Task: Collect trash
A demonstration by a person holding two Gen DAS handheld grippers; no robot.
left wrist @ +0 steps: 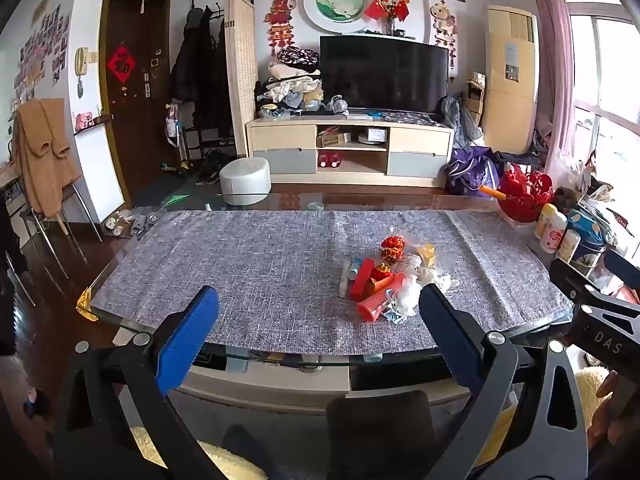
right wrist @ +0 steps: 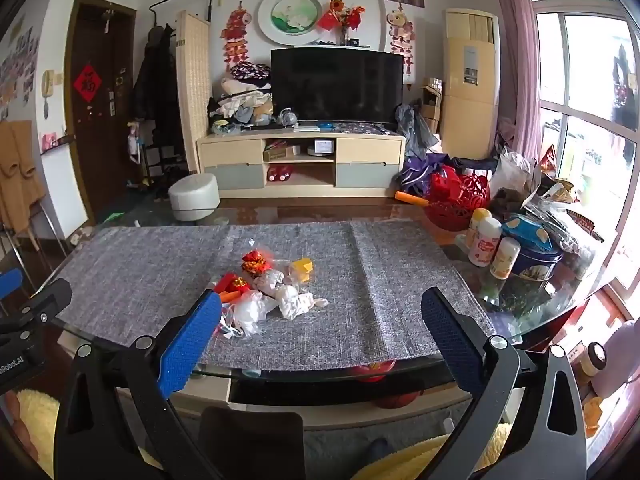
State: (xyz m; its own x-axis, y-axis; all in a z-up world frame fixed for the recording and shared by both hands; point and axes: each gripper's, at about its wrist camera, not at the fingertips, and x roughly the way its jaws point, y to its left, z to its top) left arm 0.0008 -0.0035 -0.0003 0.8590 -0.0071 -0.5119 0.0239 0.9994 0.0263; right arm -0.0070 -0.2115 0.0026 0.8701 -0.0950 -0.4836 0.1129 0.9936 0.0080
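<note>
A pile of trash [left wrist: 386, 278] lies on the grey cloth [left wrist: 256, 264] over a glass table: red and orange wrappers, crumpled white tissue, a yellow piece and clear plastic. The right wrist view shows the same pile of trash [right wrist: 272, 290] near the cloth's [right wrist: 380, 272] middle. My left gripper [left wrist: 318, 302] hangs open at the table's near edge, left of the pile, its right finger just beside the tissue in view. My right gripper [right wrist: 322, 306] is also open, nothing between its blue pads, with the pile just beyond its left fingertip. Both grippers sit short of the pile.
A red basket [right wrist: 460, 200], bottles [right wrist: 486, 242], a blue tin [right wrist: 536, 260] and bags crowd the table's right end. Beyond the table stand a white stool [right wrist: 194, 198], a TV cabinet [right wrist: 300, 164] and a door. The other gripper's black body [left wrist: 600, 308] shows at the right of the left wrist view.
</note>
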